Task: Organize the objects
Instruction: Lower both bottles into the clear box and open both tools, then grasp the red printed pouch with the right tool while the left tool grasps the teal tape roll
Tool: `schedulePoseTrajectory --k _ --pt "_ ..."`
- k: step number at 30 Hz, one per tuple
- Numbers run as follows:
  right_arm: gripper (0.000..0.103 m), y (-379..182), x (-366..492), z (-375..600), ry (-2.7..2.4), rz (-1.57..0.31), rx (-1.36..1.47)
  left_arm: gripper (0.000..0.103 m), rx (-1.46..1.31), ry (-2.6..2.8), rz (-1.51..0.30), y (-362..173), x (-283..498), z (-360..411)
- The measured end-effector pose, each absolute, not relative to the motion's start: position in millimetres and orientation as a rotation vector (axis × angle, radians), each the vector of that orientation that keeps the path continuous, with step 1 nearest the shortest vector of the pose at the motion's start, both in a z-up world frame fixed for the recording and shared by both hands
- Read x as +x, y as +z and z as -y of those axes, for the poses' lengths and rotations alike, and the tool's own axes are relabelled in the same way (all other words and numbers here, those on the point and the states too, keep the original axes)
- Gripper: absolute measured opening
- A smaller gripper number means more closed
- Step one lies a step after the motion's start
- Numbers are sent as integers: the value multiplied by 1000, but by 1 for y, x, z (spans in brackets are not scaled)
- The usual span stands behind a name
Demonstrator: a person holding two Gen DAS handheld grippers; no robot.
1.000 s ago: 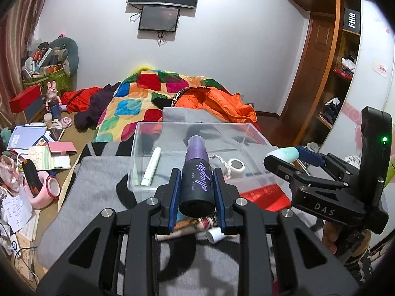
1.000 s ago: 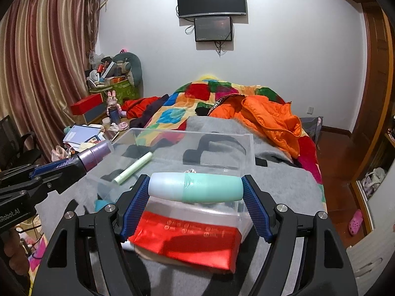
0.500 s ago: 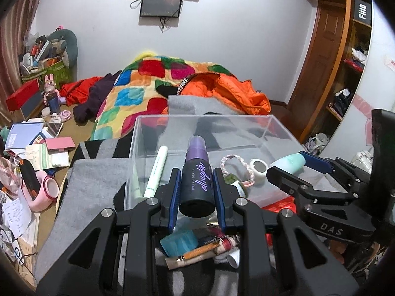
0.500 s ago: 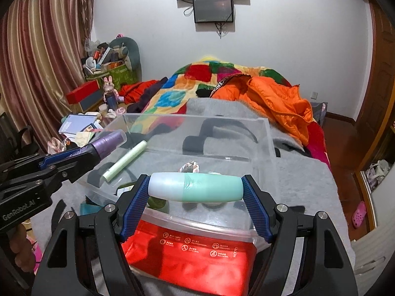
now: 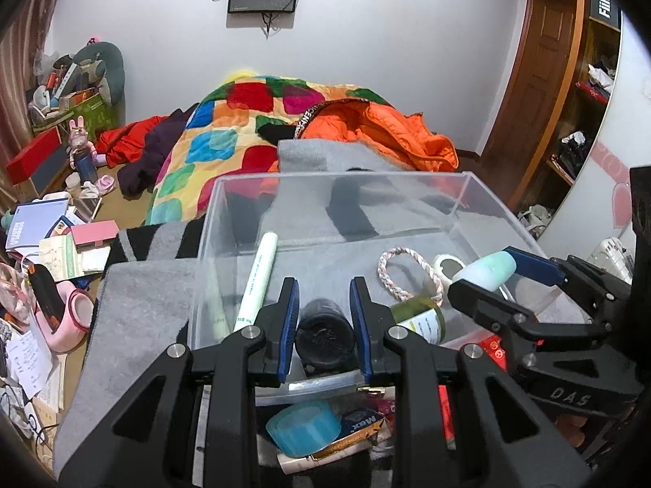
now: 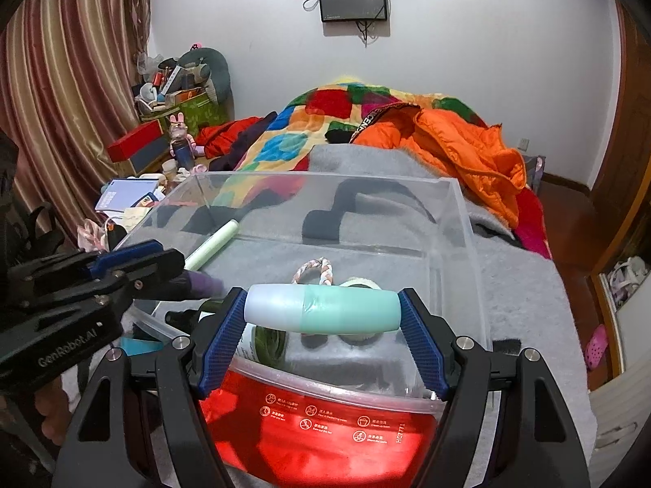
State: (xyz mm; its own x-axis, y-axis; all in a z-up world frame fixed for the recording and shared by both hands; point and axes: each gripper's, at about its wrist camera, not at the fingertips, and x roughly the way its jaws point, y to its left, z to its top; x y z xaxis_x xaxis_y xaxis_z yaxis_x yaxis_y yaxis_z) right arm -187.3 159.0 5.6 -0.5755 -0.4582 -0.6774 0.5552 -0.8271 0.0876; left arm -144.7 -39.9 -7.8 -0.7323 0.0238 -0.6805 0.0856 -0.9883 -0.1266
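Observation:
My left gripper (image 5: 324, 288) is shut on a dark spray bottle (image 5: 323, 335), which shows me its round base. Its purple cap (image 6: 203, 284) points into the clear plastic box (image 5: 346, 177) over the near left corner. My right gripper (image 6: 321, 305) is shut on a mint-green bottle (image 6: 321, 309), held crosswise above the box's near rim (image 6: 325, 177). In the left wrist view that gripper (image 5: 504, 272) and its mint bottle (image 5: 484, 270) sit to the right. The box holds a pale green tube (image 5: 256, 280), a braided ring (image 5: 407, 272), a white tape roll (image 5: 447, 264) and a green jar (image 5: 419, 319).
The box stands on a grey blanket (image 6: 529, 284) on a bed. A red packet (image 6: 325, 427) lies under its near edge, beside a blue tape roll (image 5: 303, 427) and small tubes. A patchwork quilt (image 5: 244, 122) and an orange jacket (image 5: 386, 130) lie beyond. Clutter covers the floor at left (image 5: 49, 252).
Both grippers moved forward and down over the box, which now fills more of each view. The spray bottle showed its label from above and now shows its base end.

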Motion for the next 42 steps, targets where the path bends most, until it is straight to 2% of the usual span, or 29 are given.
schedulePoseTrajectory --k 4,9,14,23,33,42 --pt "73 6 -187 -162 -2354 -169 980 26 1137 -2882 -196 -10 -141 35" --pt "75 12 -180 -170 -2365 -161 963 40 1124 -2898 -191 -2 -133 33" --pt "81 25 -168 -190 -2403 -160 909 59 1077 -2913 -192 8 -119 34" --pt "83 15 -154 -232 -2414 -126 955 71 1082 -2921 -223 4 -89 35" --pt "83 -20 -156 -224 -2227 -13 1067 71 1208 -2911 -258 -23 -65 20" --pt "83 -24 -101 -218 -2141 -228 981 71 1270 -2884 -262 -42 -48 18"
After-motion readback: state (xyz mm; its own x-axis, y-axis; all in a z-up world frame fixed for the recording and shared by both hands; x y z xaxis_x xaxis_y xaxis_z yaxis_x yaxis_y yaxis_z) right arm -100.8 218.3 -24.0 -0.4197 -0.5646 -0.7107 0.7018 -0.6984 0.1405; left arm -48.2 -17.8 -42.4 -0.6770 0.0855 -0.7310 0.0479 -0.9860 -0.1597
